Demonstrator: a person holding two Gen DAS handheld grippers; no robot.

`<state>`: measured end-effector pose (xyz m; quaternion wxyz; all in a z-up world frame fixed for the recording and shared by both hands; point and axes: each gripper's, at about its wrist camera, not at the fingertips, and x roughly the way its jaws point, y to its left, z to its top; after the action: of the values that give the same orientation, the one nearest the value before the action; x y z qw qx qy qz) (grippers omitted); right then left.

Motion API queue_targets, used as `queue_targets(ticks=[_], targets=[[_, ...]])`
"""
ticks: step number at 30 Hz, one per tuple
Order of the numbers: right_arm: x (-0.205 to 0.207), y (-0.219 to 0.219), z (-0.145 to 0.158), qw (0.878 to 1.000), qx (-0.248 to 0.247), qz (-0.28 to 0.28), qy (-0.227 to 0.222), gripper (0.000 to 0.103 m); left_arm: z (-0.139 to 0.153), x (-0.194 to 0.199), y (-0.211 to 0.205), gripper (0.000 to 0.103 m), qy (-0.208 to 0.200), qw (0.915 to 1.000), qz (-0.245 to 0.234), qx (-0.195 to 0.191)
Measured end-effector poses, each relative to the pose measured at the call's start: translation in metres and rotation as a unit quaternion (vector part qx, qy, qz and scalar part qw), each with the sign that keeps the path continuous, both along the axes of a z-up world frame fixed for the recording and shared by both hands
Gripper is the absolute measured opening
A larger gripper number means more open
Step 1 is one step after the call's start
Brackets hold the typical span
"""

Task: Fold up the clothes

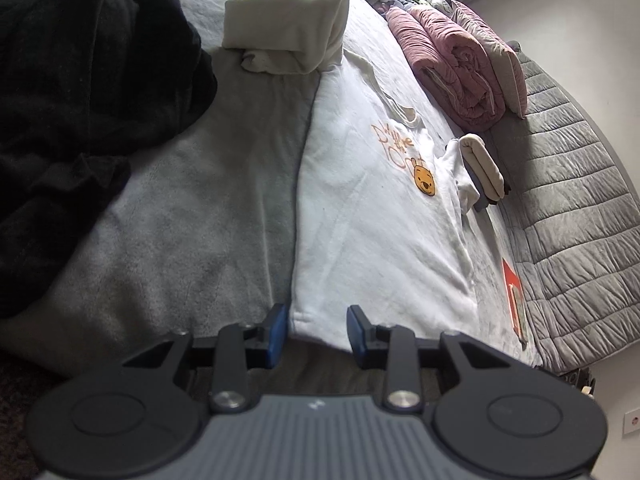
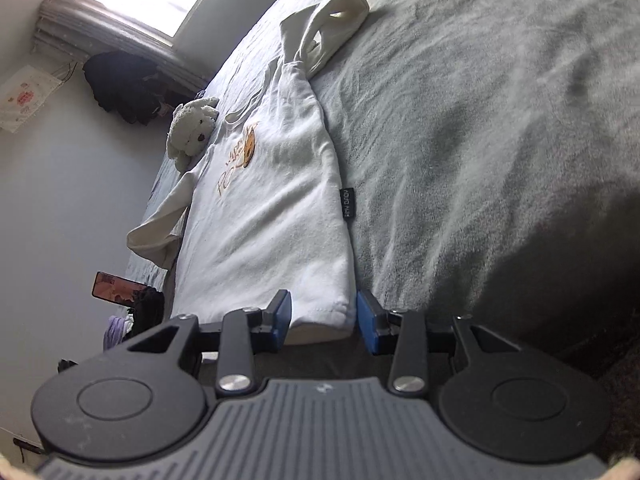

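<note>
lying flat on the grey bed (image 1: 192,208), front up: white sweatshirt (image 1: 360,208) with a bear print (image 1: 425,181). left tongs (image 1: 318,334) spread wide at one hem corner, blue pads either side of the cloth, gripping nothing. right tongs (image 2: 324,320) likewise agape around the other hem corner (image 2: 328,312). black clothes (image 1: 80,80) heaped nearby; plush toy (image 2: 192,130) beside a sleeve.

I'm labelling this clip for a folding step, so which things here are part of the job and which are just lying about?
Part of the job:
white sweatshirt
left hand-held gripper, open at its hem
right hand-held gripper, open at its hem

Lying about:
black clothes
pink quilt
folded clothes
stuffed toy
phone
</note>
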<state>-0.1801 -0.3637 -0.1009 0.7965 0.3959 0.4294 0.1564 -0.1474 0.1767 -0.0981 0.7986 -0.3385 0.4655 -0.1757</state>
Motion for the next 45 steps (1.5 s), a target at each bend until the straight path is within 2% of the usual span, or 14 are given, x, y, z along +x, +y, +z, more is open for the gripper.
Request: queue_targets(ticks=[3,7,8,9,18,20,22,26,30,33,35,37,41,45], targets=[[0.001,-0.005,-0.009,0.999,0.048,-0.014,0.012,0.041,-0.008,-0.001,0.004,0.031,0.007,0.9994,0.01,-0.032],[0.005,-0.003,-0.016,0.997,0.078,-0.019,0.018,0.034,-0.018,-0.003,0.01,0.021,0.022,0.9971,0.028,-0.066],[0.005,-0.001,-0.014,0.997,0.073,-0.015,0.017,0.022,-0.019,-0.004,0.009,0.014,0.025,0.9971,0.03,-0.065],[0.006,0.002,-0.012,0.998,0.063,-0.009,0.015,0.016,-0.016,-0.004,0.009,0.013,0.023,0.9973,0.032,-0.062],[-0.002,0.006,0.039,0.999,0.012,-0.006,-0.05,0.013,0.029,-0.015,0.005,0.01,-0.033,0.9971,0.044,-0.052],[-0.003,0.009,0.037,0.999,-0.008,-0.003,-0.048,0.013,0.035,-0.015,0.005,0.01,-0.036,0.9974,0.045,-0.044],[-0.004,0.013,0.032,0.999,-0.029,0.002,-0.043,0.013,0.032,-0.015,0.004,0.01,-0.029,0.9984,0.044,-0.02],[-0.004,0.02,0.021,0.997,-0.073,0.011,-0.033,0.013,0.008,-0.014,-0.006,0.01,-0.004,0.9978,0.032,0.058],[-0.005,0.028,0.01,0.993,-0.116,0.019,-0.023,0.012,0.006,-0.016,-0.011,0.011,-0.025,0.9955,0.021,0.089],[-0.01,0.031,0.019,0.988,-0.146,0.02,-0.042,0.019,0.016,-0.018,-0.012,0.02,-0.039,0.9931,0.012,0.11],[-0.014,0.033,0.028,0.983,-0.176,0.015,-0.058,0.027,0.026,-0.021,-0.012,0.043,-0.062,0.9885,0.02,0.137],[-0.016,0.037,0.037,0.975,-0.207,0.002,-0.086,0.039,0.038,-0.024,-0.014,0.059,-0.098,0.9787,0.04,0.176],[-0.008,0.059,0.052,0.954,-0.261,-0.01,-0.146,0.048,0.055,-0.018,-0.037,0.081,-0.183,0.9556,0.043,0.227],[0.023,0.101,0.047,0.93,-0.314,0.009,-0.19,0.055,0.054,0.007,-0.084,0.088,-0.235,0.9426,0.005,0.237]])
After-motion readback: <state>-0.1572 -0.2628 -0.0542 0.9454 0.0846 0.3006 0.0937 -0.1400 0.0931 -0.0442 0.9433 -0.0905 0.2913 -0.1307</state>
